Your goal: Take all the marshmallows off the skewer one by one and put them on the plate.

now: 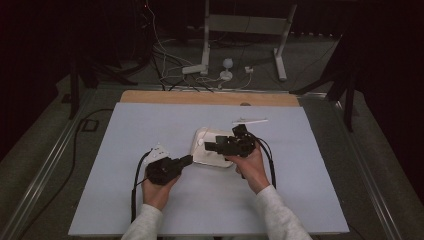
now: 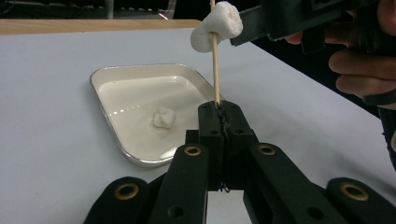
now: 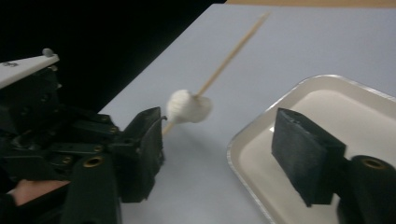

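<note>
A pale blue sheet [image 1: 150,200] covers my worktop. Near its middle, toward the far edge, sits a shallow white rounded-rectangular tray [image 2: 108,74] holding one small white marshmallow [image 2: 163,116]. My left gripper [image 2: 219,110], just beside the tray's left rim, is clenched on a thin wooden skewer [image 2: 215,70] standing upright, a second white marshmallow [image 2: 217,24] threaded near its top. My right gripper [image 3: 217,140], jaws spread apart, hangs over the tray beside that marshmallow.
</note>
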Available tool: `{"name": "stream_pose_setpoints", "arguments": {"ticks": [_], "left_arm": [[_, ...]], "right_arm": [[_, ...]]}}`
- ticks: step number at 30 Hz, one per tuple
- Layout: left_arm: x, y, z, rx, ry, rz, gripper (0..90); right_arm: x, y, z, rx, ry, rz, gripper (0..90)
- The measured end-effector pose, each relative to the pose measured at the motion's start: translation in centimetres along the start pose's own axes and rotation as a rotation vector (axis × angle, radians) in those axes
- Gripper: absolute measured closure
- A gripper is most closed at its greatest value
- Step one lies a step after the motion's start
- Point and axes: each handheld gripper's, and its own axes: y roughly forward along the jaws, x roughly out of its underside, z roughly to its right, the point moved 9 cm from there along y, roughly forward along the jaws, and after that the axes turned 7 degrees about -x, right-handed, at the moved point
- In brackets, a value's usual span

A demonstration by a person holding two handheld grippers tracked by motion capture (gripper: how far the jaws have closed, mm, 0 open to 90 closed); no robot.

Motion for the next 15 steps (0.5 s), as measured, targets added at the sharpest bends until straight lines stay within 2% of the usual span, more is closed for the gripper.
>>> {"name": "stream_pose_setpoints", "arguments": {"ticks": [1, 2, 3, 8, 15], "left_arm": [[0.0, 0.0, 0.1, 0.001, 0.002, -0.001, 90.0], [0.0, 0.1, 0.1, 0.000, 0.004, -0.001, 90.0], [0.0, 0.2, 0.3, 0.002, 0.009, -0.002, 90.0], [0.1, 0.4, 0.6, 0.008, 0.015, -0.007, 90.0], [0.1, 0.6, 1.2, 0.025, 0.028, -0.009, 90.0]], "right_arm": [[0.0, 0.3, -0.3, -0.021, 0.013, -0.005, 39.3], [0.0, 0.3, -0.3, -0.021, 0.013, -0.005, 39.3], [0.0, 0.6, -0.6, -0.047, 0.028, -0.011, 44.6], [0.0, 1.2, -1.3, -0.098, 0.045, -0.026, 53.7], [0.1, 1.5, -1.2, -0.110, 0.063, -0.040, 61.0]]}}
